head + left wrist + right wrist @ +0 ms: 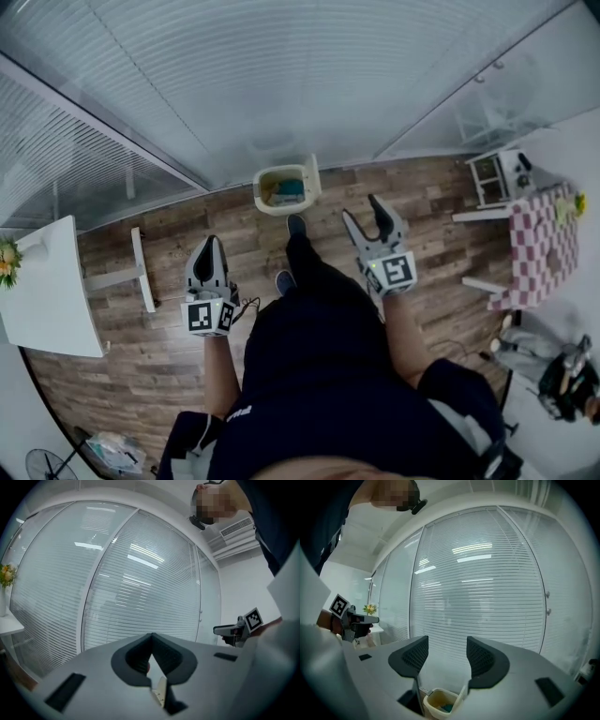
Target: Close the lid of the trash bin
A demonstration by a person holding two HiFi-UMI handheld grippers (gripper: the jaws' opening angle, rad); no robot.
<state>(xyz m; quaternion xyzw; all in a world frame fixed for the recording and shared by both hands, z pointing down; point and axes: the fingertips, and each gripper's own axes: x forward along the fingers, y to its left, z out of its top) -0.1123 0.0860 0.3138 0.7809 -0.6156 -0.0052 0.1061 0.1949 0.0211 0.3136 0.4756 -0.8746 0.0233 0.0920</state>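
Observation:
The cream trash bin (286, 186) stands open on the wooden floor against the glass wall, with something teal inside. In the right gripper view the bin (438, 704) shows low between the jaws, far beyond them, its lid (463, 692) standing up at its right side. My right gripper (366, 217) hangs over the floor short of the bin, open and holding nothing; its pads (415, 656) stand wide apart. My left gripper (208, 248) is further left and nearer me, shut with nothing in it; its fingertips (151, 641) meet.
A white table (52, 300) with flowers is at the left, and a white bench (141, 267) beside it. At the right stand a checked tablecloth table (539, 248) and a white shelf unit (497, 178). My shoe (296, 225) is just before the bin. Blinds cover the glass wall.

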